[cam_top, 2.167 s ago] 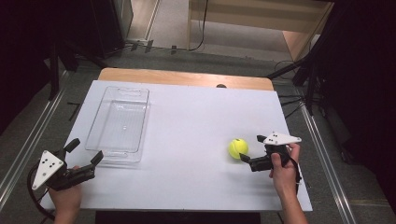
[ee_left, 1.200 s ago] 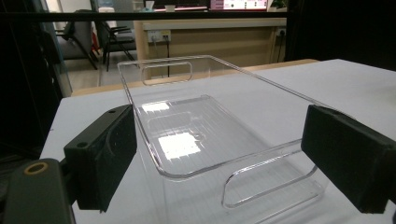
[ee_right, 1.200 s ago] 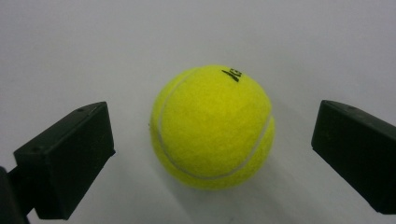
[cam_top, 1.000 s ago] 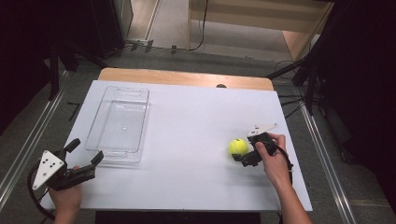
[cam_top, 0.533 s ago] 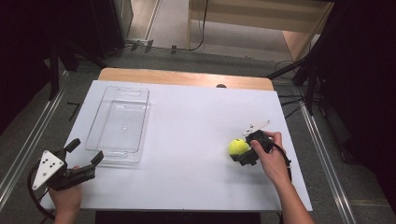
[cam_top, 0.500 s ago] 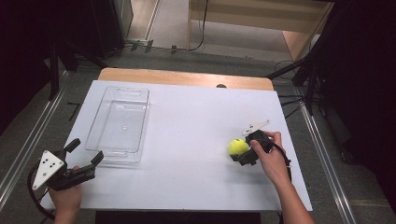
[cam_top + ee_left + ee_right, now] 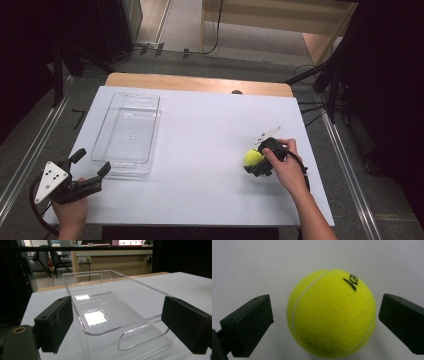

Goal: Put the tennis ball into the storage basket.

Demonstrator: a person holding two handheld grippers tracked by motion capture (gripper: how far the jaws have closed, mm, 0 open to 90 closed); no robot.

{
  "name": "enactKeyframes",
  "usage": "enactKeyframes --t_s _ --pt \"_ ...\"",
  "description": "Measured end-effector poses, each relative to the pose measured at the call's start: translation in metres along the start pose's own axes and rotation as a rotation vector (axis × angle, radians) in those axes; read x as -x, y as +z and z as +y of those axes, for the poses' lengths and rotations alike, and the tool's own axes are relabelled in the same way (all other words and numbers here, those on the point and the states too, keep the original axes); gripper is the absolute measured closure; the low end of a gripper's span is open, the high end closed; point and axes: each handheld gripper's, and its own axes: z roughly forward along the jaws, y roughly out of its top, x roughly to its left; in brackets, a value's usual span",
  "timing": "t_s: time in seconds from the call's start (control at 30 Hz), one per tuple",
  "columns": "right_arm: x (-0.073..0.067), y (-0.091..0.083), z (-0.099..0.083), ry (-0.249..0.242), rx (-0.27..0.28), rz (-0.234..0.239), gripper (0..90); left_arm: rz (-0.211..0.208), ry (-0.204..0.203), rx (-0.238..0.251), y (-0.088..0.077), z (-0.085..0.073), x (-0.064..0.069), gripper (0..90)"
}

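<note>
Straddling the ball, your right gripper gapes wide, untouching; your left gripper gapes at the tray

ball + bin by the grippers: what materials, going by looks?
Tennis ball: fuzzy yellow felt, matte, with a pale seam and black print; probably rubber inside. Bin: clear rigid plastic, likely acrylic or similar; glossy, see-through walls with bright reflections and moulded handle cut-outs.

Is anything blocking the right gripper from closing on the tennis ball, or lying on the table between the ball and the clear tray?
Nothing visible does. The right gripper has its jaws open on either side of the tennis ball, with bare gaps on both sides. The white table between the ball and the clear tray is bare.
</note>
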Motion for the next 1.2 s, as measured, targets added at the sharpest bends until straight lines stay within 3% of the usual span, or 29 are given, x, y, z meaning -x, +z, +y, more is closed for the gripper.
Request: enactKeyframes --t_s 0.1,0.13,0.2,0.5,0.8,1.2 --pt "-0.0003 0.0009 0.0003 0.005 -0.002 -0.001 0.0 0.001 0.000 -0.003 -0.0002 0.0001 -0.0001 11.1" --pt "0.0004 0.0014 0.0003 0.002 -0.008 -0.001 3.1 0.000 0.000 0.000 0.0000 0.0000 0.0000 11.1" --pt "0.0005 0.0015 0.0003 0.009 -0.001 -0.037 17.5 0.002 0.001 -0.003 -0.0002 0.0001 0.0000 11.1" --pt "0.0011 0.0042 0.0010 0.010 -0.009 -0.023 17.6 0.001 0.000 -0.002 -0.0001 0.0001 0.0000 11.0" --pt "0.0007 0.0033 0.0011 0.005 -0.010 -0.011 23.2 -0.001 0.000 0.000 0.0000 0.0001 0.0000 11.1" --pt "-0.0001 -0.0009 0.0039 -0.002 0.004 -0.018 23.4 -0.001 0.002 -0.002 0.0000 0.0002 -0.0001 11.1"
